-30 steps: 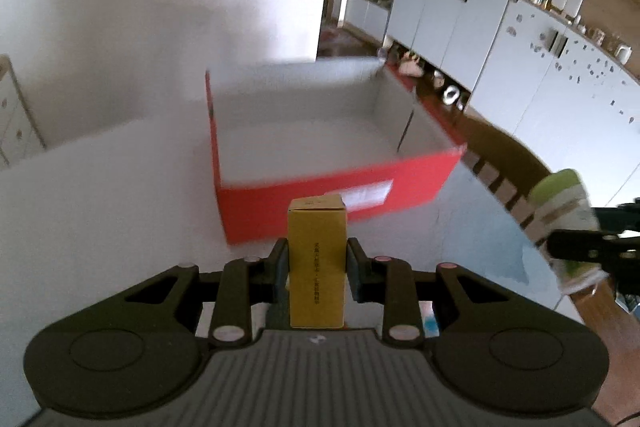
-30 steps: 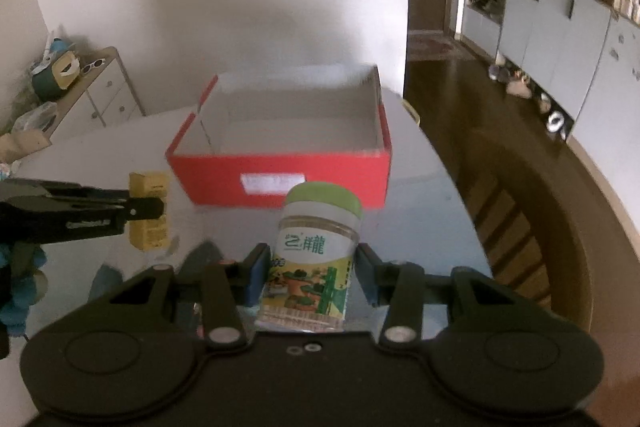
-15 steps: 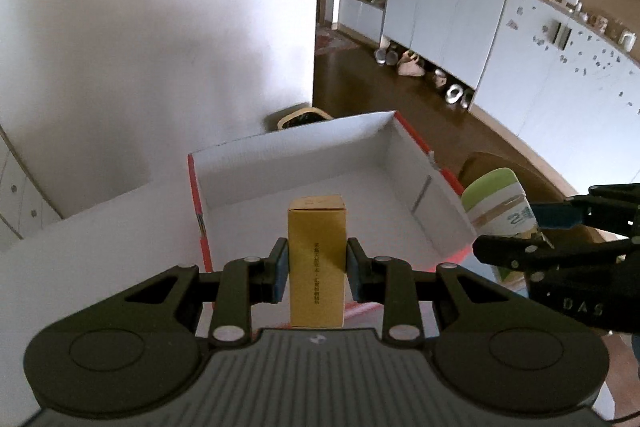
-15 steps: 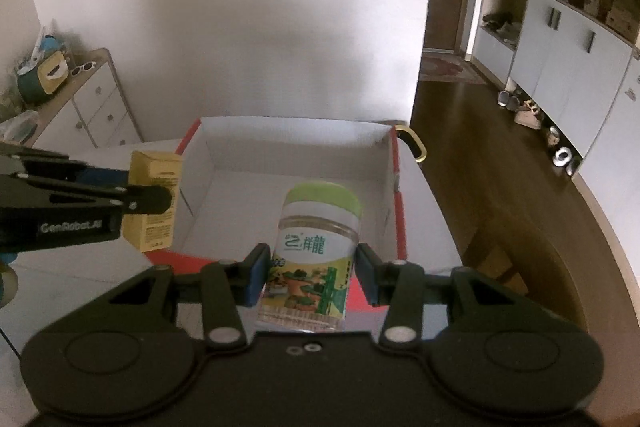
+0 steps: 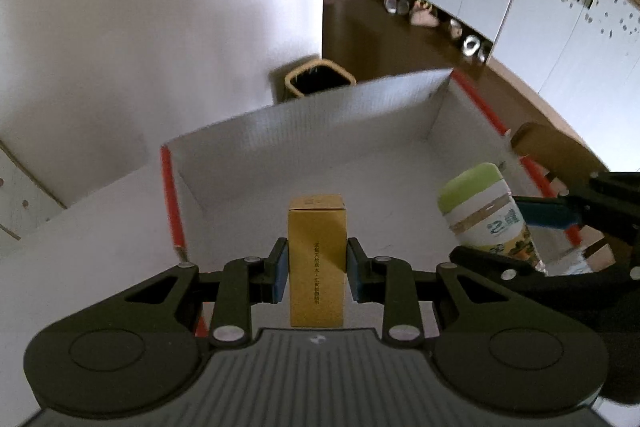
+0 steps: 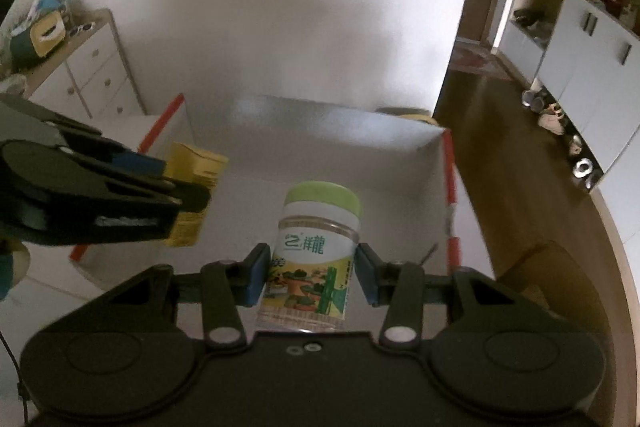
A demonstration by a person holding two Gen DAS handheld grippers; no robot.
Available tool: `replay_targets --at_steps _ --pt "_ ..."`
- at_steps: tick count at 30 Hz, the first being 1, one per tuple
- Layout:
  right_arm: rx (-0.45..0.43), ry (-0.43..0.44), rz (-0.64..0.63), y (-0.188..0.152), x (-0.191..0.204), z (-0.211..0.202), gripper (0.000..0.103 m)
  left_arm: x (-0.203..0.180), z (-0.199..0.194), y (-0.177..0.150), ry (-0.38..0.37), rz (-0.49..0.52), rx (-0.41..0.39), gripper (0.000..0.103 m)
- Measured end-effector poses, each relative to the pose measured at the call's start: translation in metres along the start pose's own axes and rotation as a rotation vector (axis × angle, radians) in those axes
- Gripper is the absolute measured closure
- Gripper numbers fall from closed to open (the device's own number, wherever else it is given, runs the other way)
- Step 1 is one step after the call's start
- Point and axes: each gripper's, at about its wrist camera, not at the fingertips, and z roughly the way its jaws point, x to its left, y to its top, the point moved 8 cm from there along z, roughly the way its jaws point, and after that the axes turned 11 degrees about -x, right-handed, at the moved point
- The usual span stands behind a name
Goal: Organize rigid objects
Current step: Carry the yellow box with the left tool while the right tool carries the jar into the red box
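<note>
My left gripper (image 5: 317, 273) is shut on a small yellow carton (image 5: 317, 259) and holds it upright above the open red cardboard box (image 5: 304, 131), which has a white inside. My right gripper (image 6: 312, 275) is shut on a clear jar with a green lid (image 6: 314, 255) and holds it above the same box (image 6: 320, 123), to the right of the carton. The jar (image 5: 486, 217) also shows at the right of the left wrist view. The carton (image 6: 192, 195) and the left gripper show at the left of the right wrist view.
The box stands on a white table (image 5: 80, 251). A bin with a yellow rim (image 5: 318, 81) stands on the floor behind the box. A white drawer unit (image 6: 92, 75) is at the far left. A wooden chair (image 6: 548, 283) stands at the table's right side.
Both grippers have moved forward and now hang over the inside of the box, with the carton and the jar still held. They have also come closer together.
</note>
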Motion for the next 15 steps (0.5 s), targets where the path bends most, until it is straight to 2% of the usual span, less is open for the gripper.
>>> replay_targets --at_steps 7,15 --pt "0.077 0.0 -0.012 -0.017 0.003 0.037 0.058 -0.002 0.036 -0.015 -0.01 0.001 0.076 0.074" --pt "0.153 -0.018 0.001 -0.036 -0.002 0.058 0.058 -0.005 0.06 -0.027 -0.026 -0.002 0.141 0.074"
